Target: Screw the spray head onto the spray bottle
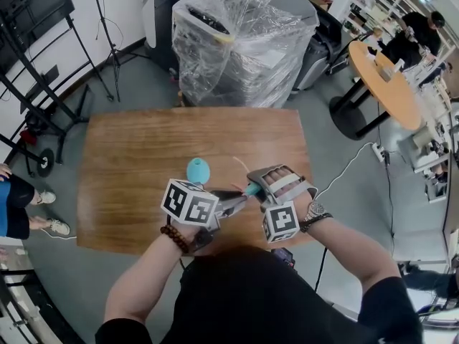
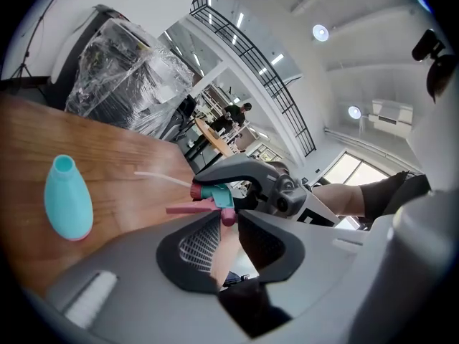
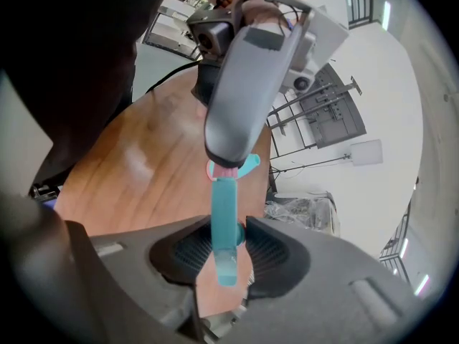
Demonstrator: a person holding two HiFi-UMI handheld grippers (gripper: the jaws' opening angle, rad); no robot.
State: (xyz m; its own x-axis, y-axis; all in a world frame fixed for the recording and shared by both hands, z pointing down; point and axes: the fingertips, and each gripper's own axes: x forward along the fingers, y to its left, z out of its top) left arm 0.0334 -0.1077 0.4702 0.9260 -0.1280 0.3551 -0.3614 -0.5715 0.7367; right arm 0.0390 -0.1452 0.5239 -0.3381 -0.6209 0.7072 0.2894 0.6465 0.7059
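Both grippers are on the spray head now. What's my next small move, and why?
Probably open the left gripper: it pinches only the pink trigger of the spray head, while the right gripper grips the teal body. The bottle stands unheld.

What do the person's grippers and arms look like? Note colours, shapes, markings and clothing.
Both the left gripper and right gripper are grey plastic with two dark jaws carrying ribbed pads. Each bears a white cube printed with black square markers. The person wears a dark short-sleeved top, a bead bracelet on the left wrist and a wristwatch on the right.
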